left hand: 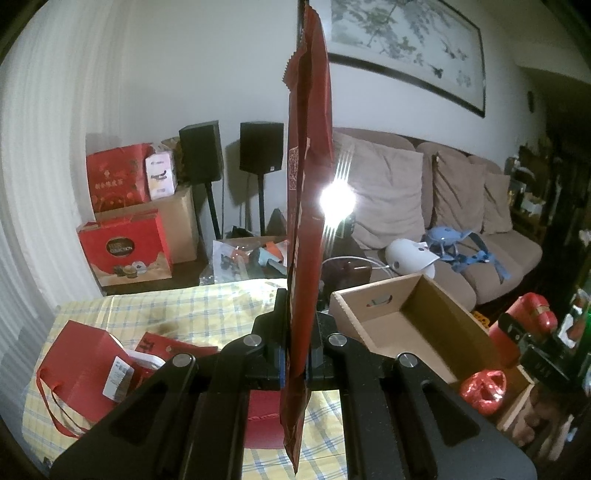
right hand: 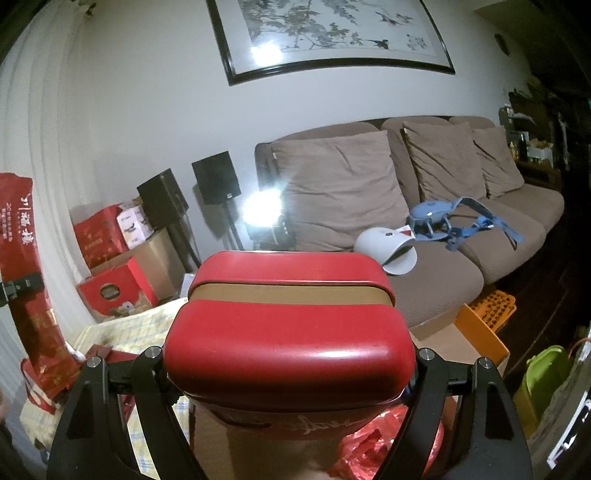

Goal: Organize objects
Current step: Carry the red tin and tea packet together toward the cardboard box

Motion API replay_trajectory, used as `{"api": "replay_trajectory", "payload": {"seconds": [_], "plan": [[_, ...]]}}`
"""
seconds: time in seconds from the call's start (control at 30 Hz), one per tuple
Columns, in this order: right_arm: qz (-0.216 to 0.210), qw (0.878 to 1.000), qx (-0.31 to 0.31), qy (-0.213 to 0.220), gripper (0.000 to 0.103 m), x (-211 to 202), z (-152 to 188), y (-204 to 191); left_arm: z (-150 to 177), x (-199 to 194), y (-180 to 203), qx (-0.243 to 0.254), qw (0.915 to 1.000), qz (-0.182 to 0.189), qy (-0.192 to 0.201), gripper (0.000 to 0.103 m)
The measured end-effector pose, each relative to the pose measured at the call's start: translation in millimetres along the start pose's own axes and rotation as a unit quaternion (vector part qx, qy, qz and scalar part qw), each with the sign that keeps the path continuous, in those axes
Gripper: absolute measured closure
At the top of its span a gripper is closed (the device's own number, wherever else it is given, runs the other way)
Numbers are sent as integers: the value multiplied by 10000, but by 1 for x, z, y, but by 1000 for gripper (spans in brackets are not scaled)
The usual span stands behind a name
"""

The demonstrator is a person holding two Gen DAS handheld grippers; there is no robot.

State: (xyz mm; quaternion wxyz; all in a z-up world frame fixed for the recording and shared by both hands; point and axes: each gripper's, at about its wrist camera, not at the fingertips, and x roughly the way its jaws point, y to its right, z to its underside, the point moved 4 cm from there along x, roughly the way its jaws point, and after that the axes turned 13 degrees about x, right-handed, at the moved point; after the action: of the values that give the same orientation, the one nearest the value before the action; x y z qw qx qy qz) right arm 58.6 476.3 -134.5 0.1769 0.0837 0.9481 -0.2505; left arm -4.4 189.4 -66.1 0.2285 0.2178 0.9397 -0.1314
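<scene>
Both two-finger black grippers were loaded. On the left gripper [left hand: 295,354] the jaws were pinched nearly together on a flat dark-red foil packet [left hand: 308,177], which stood upright and edge-on to the camera, its serrated top reaching past the upper edge of the left wrist view and cutting off much of what lay behind. On the right gripper [right hand: 291,373] the jaws stood wide, clamped on the two sides of a glossy red rounded-corner tin with a tan band [right hand: 290,332], held up and filling the middle of the right wrist view, so the surface below was mostly hidden.

Under the left gripper lay a table with a yellow checked cloth [left hand: 177,306]. On the cloth, to the left, a red paper gift bag with cord handles [left hand: 79,380] lay on its side beside flat red card pieces. To the right of the packet stood an open brown cardboard box [left hand: 413,321], seemingly empty inside, with a crumpled shiny red plastic bag [left hand: 484,387] just beside its near corner.

Behind the table a soft beige fabric sofa with loose cushions [right hand: 424,236] carried a smooth white curved device [right hand: 388,251] and a pale blue strapped headset [right hand: 443,218]. Two black box speakers on stands [left hand: 229,151] stood against the white wall, next to stacked red printed gift boxes [left hand: 123,247], and a black-framed ink painting [right hand: 325,33] hung above
</scene>
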Motion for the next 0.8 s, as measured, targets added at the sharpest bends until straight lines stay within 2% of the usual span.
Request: {"api": "replay_trajectory", "payload": {"seconds": [0.8], "plan": [[119,9999,56,74,20,-3,-9,14,-13,-3,46,266,9988,381,168,97]]}}
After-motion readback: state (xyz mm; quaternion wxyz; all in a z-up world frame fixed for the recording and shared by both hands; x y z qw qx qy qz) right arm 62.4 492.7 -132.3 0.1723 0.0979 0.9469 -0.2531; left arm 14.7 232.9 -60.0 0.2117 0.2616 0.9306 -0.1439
